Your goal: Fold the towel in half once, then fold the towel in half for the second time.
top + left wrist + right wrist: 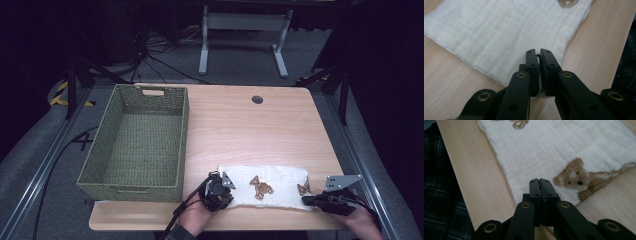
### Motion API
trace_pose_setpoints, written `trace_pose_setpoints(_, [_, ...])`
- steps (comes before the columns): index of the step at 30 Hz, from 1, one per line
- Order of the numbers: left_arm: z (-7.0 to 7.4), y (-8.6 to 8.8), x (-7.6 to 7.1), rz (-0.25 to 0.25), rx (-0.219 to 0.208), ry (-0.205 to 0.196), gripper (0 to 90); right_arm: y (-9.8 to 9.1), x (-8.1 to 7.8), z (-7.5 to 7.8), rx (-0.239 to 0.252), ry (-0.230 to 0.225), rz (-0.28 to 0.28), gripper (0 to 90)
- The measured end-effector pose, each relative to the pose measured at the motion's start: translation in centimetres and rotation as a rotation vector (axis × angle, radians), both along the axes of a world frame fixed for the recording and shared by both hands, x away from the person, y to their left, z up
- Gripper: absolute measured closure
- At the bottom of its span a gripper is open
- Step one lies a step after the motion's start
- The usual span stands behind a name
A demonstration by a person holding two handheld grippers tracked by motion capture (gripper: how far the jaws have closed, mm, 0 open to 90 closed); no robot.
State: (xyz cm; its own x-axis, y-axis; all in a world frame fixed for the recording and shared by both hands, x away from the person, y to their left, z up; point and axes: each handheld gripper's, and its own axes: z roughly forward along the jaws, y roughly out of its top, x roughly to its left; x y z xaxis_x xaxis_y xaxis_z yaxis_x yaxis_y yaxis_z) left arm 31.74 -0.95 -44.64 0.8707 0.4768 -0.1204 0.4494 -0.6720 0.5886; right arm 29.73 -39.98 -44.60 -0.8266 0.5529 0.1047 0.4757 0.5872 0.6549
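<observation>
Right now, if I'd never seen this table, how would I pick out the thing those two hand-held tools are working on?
Start at the wooden table with the green woven basket on its left. Along the near edge, right of the basket, a white cloth lies flat between the two tools. It is the one soft, pale thing there, printed with small brown teddy bears.

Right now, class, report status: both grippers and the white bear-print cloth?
Left gripper, right gripper shut over near corners. White bear-print muslin cloth flat. Green woven basket apart.
</observation>
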Motion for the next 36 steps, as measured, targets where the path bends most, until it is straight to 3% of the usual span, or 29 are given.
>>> trace_pose_setpoints(6, [1.3,-0.3,2.0,0.048,0.003,-0.039,80.3,0.0,1.9,0.9,0.013,-0.060,-0.050,78.9])
trace_pose_setpoints(7, [1.3,-0.5,2.3,0.069,-0.012,-0.051,79.4,0.0,2.2,1.0,0.012,-0.067,-0.057,77.2])
trace_pose_setpoints(11, [1.5,-0.7,4.0,0.116,-0.002,-0.068,74.0,-0.2,3.7,1.4,0.027,-0.097,-0.104,71.5])
trace_pose_setpoints(17, [1.6,-0.6,6.1,0.181,0.012,-0.102,66.5,-0.6,6.1,1.6,0.027,-0.101,-0.145,68.0])
trace_pose_setpoints(23, [1.2,-0.4,7.4,0.227,0.034,-0.097,65.0,-1.0,7.5,1.2,0.006,-0.090,-0.167,67.2])
trace_pose_setpoints(36, [0.2,-0.2,8.1,0.224,0.086,-0.074,60.2,-1.0,8.6,-0.2,-0.047,-0.049,-0.181,69.0])
